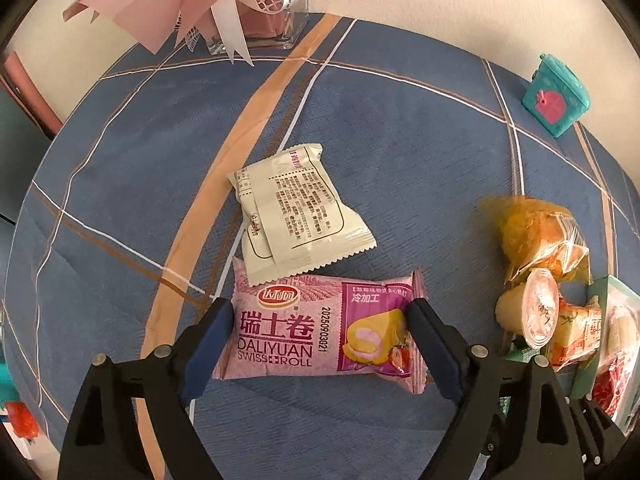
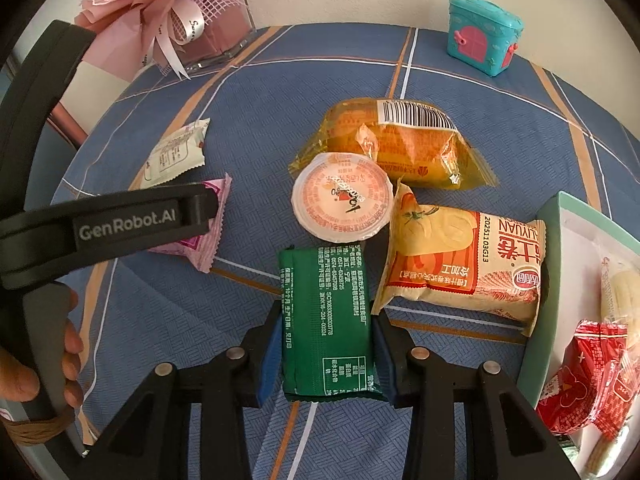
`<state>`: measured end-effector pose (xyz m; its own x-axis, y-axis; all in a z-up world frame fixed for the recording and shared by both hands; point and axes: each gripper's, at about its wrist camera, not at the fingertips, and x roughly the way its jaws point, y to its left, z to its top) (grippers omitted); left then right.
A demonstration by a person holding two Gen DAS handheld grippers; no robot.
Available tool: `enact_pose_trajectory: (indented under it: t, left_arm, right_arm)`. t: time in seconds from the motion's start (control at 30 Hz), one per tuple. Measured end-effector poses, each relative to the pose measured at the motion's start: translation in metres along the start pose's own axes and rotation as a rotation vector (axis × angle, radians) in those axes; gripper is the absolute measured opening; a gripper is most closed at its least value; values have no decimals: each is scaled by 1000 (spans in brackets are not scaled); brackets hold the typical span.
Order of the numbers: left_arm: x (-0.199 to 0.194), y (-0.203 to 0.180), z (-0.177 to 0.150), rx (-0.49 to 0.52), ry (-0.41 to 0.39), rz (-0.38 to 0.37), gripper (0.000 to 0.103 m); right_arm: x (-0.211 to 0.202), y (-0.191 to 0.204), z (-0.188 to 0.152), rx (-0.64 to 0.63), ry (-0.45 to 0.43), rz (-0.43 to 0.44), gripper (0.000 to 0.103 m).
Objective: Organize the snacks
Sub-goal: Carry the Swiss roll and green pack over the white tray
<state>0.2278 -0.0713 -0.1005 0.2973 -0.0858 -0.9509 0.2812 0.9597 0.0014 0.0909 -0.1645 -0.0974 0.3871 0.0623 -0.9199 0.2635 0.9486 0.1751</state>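
A pink Swiss roll pack (image 1: 288,332) lies on the blue checked tablecloth (image 1: 400,160). My left gripper (image 1: 318,316) straddles it lengthwise, jaws wide, pads at its two ends without squeezing. A cream pack (image 1: 296,216) lies just beyond it and overlaps its far edge. In the right wrist view my right gripper (image 2: 326,344) is shut on a green packet (image 2: 328,320), pads pressing its long sides. Beyond it are a round sealed jelly cup (image 2: 340,196), a yellow-orange pack (image 2: 400,144) and an orange Swiss roll pack (image 2: 464,260).
A teal-rimmed white box (image 2: 548,260) at the right edge holds a red pack (image 2: 584,372) and a pale snack (image 2: 624,296). A teal toy house (image 2: 484,36) stands far right and a pink bouquet in a glass vase (image 2: 192,28) far left. A hand (image 2: 68,352) holds the left gripper's handle.
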Motion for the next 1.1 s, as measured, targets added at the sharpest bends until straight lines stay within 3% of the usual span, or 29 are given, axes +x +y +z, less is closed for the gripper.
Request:
enact_pose_trajectory:
  t: [0.17,0.4,1.1]
  left_arm:
    - [0,3,-1,-23,14,-16,89]
    - [-5,3,-3,-11,11,-23,79]
    - [-30,-5,-42,-47,36,-101,78]
  right_arm:
    - [0,0,-1,-3,1,-1,42]
    - [-2,1,-2,-6,5,-14,42]
    - [-56,-19,-30,50,-14,28,42]
